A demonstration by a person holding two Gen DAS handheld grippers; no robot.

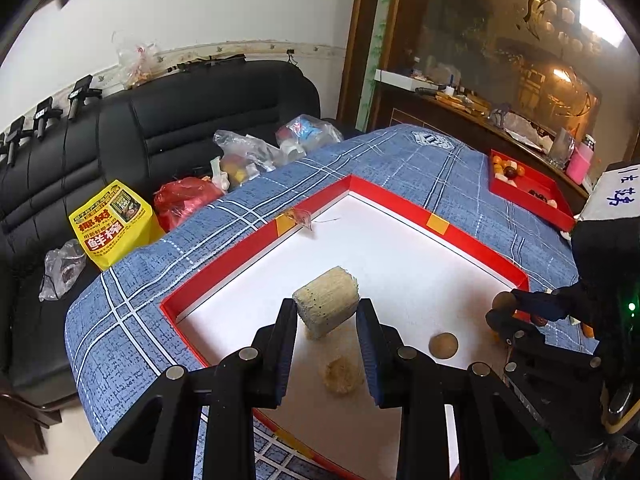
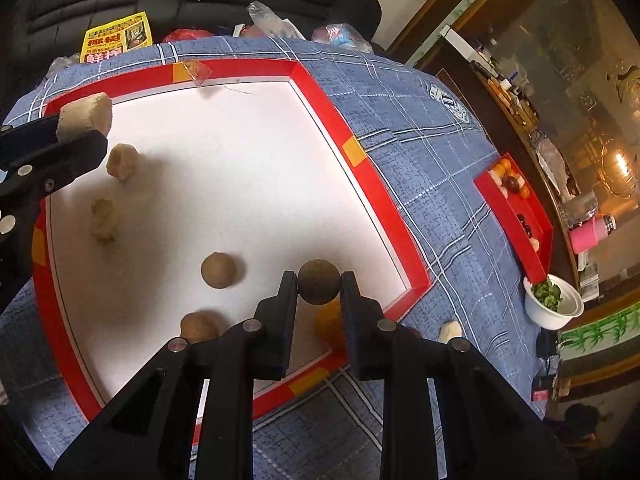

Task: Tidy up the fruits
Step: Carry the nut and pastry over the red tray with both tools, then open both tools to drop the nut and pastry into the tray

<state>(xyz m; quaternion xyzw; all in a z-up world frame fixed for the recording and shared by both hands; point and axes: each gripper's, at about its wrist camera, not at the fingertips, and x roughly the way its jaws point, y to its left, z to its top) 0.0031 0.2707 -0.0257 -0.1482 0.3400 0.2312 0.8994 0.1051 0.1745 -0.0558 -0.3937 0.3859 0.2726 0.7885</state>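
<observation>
2 black two-finger grippers over a red-rimmed white tray (image 2: 362, 184), left gripper (image 1: 326, 314) clamping a pale fibrous cylindrical chunk (image 1: 326, 306) at 9 o'clock, right gripper (image 2: 319, 286) clamping a round brown fruit (image 2: 319, 287) at 5 o'clock, 2 similar brown fruits (image 2: 217, 270) loose at 6 o'clock

Tray (image 2: 384, 208) centre bare white, passable; pale chunks (image 2: 122, 160) left, brown balls (image 2: 218, 270) near edge.

Both grippers (image 1: 326, 314) (image 2: 318, 288) clamped, loaded.

Both wrist cams look down close along tongs; both share red tray (image 1: 256, 240) (image 2: 372, 184).
</observation>
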